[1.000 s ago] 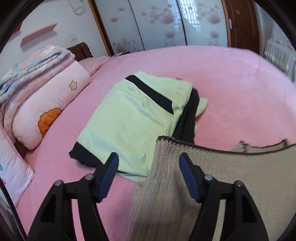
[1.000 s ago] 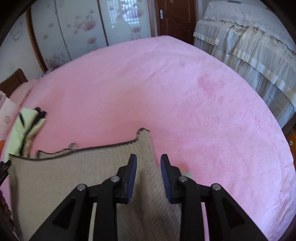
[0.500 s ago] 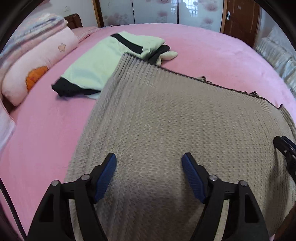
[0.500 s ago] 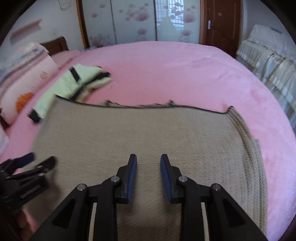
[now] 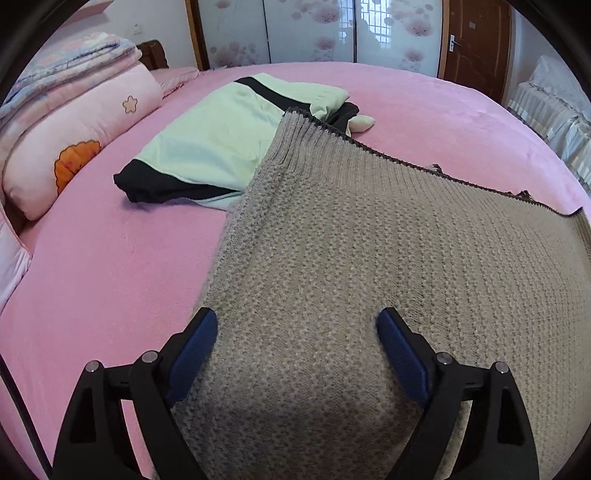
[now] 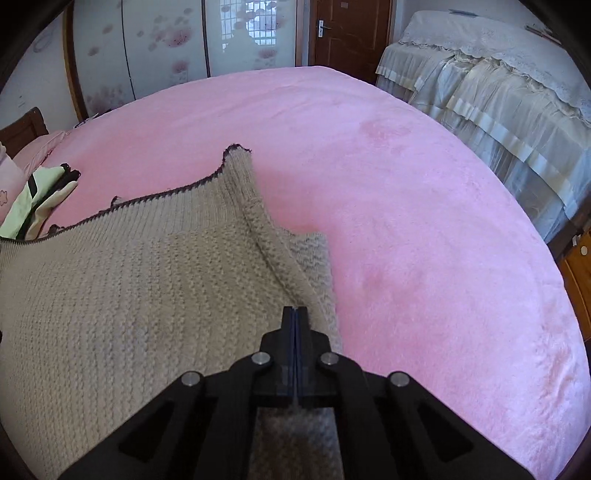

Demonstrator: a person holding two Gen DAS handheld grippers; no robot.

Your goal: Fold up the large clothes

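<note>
A beige knitted sweater (image 5: 369, 258) lies spread over the near part of a pink bed (image 5: 110, 266), its dark-trimmed ribbed hem toward the middle of the bed. Its far left corner overlaps a light green garment with black bands (image 5: 218, 140), which lies folded just beyond it. In the right wrist view the sweater's (image 6: 129, 295) right edge is doubled over into a thick ridge, and one hem corner curls up off the bed (image 6: 406, 203).

To the left of the green garment, a pink pillow with an orange patch (image 5: 77, 147) sits under a folded quilt (image 5: 66, 70). Behind the bed stand sliding doors with a flower print (image 5: 314, 33) and a brown door (image 5: 476, 44); to the right is a second bed under a pale frilled cover (image 6: 498, 92).

The sweater's near edge runs out of both views, so its whole shape cannot be made out.

The left gripper (image 5: 295, 336) hangs low over the knit, jaws spread wide with cloth showing between the blue pads (image 5: 192, 347) — not pinching anything. The right gripper (image 6: 295, 314) is pressed fully together at the folded right edge; whether any cloth is caught between the pads cannot be told.
</note>
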